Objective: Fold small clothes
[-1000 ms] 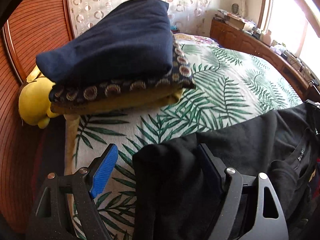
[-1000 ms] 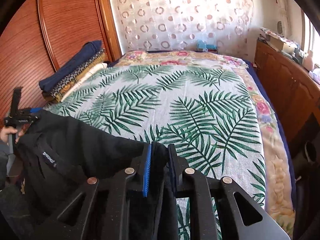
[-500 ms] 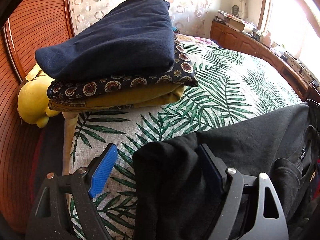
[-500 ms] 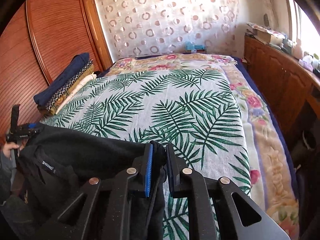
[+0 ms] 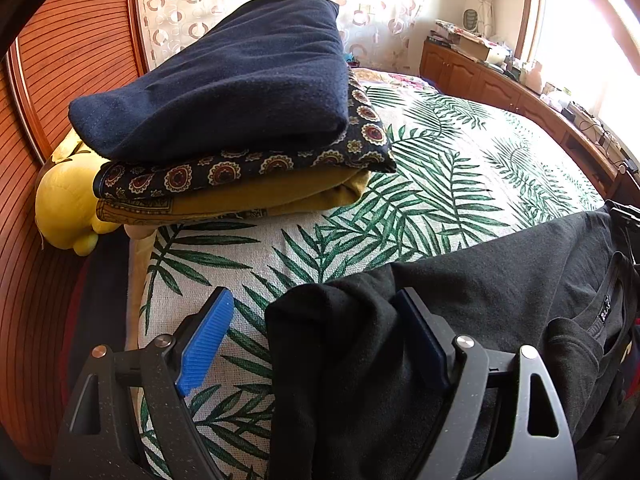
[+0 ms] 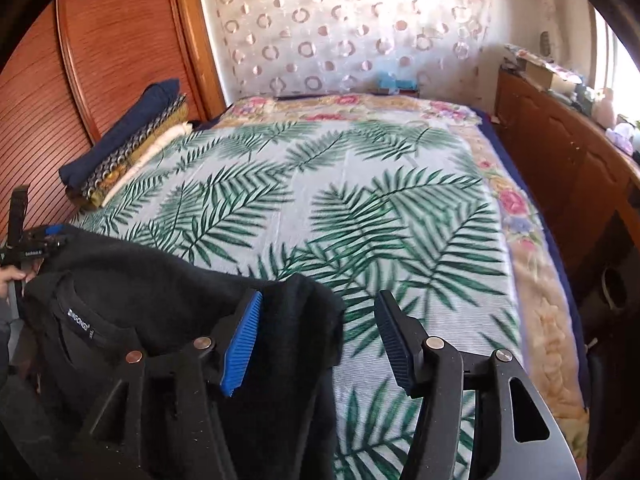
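A black garment (image 5: 500,292) lies along the near edge of the bed, collar label showing (image 6: 80,322). My left gripper (image 5: 316,332) is open; a bunched corner of the black cloth sits between its jaws, against the right pad. My right gripper (image 6: 318,340) is open too; the other black corner (image 6: 296,320) lies between its jaws beside the left blue pad. The left gripper also shows at the far left of the right wrist view (image 6: 28,248).
The bed has a palm-leaf cover (image 6: 340,208). A stack of folded cloths, navy on top (image 5: 224,88), sits at the bed's left side with a yellow plush toy (image 5: 68,208) beside it. A wooden wardrobe (image 6: 100,52) stands left, wooden cabinets (image 6: 568,152) right.
My right gripper has opened and let go of the black corner. The left gripper stayed open and moved slightly closer to the folded stack.
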{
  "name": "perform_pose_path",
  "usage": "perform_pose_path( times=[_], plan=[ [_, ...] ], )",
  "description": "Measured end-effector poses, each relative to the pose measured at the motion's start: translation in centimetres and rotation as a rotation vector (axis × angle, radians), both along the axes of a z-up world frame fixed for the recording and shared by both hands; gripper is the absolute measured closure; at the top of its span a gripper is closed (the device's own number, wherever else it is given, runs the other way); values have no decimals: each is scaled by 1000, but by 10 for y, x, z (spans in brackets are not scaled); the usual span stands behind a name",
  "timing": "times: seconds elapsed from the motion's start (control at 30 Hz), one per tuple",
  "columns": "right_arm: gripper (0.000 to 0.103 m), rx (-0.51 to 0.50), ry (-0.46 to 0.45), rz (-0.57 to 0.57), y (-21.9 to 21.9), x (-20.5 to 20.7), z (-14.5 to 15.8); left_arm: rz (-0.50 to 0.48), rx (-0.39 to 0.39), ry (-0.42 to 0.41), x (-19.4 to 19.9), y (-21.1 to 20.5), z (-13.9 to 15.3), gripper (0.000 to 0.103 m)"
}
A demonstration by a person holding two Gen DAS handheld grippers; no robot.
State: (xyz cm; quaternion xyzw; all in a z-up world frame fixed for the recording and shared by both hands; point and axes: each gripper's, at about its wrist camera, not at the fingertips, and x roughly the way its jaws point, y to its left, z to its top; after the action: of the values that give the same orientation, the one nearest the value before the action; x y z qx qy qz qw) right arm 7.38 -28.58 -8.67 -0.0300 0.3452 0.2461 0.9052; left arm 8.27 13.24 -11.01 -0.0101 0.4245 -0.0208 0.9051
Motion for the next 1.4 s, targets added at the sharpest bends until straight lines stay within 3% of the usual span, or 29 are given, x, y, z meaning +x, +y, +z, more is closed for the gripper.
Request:
perform_pose_path(
  times=[0.23,0.33,0.37,0.43,0.47,0.5,0.67,0.8,1.1,1.4],
  plan=[
    [42,-40,28,40,11,8,-10,-4,2,3,0,0,0,21],
    [43,-52,23,50,14,6,-12,-50,-5,-5,-6,-5,2,42],
    [46,-61,19,63,16,3,-12,-66,-10,-3,-7,-7,3,53],
    [81,-57,19,118,21,-3,-13,-94,-25,5,-11,-12,5,71],
    [85,-49,29,140,23,-5,-13,-114,-40,12,-14,-15,6,82],
    [86,-47,24,148,24,-9,-12,-127,-48,15,-18,-19,7,84],
    [89,61,-46,154,5,-46,11,-169,-96,-105,-58,-37,44,85],
    [89,179,-114,169,-21,-85,47,-207,-145,-242,-90,-47,102,86],
    [90,109,-326,152,-54,-161,153,-351,-165,-498,-115,-82,234,86],
    [90,72,-513,141,-81,-216,247,-386,-113,-671,-143,-96,319,86]
  ],
)
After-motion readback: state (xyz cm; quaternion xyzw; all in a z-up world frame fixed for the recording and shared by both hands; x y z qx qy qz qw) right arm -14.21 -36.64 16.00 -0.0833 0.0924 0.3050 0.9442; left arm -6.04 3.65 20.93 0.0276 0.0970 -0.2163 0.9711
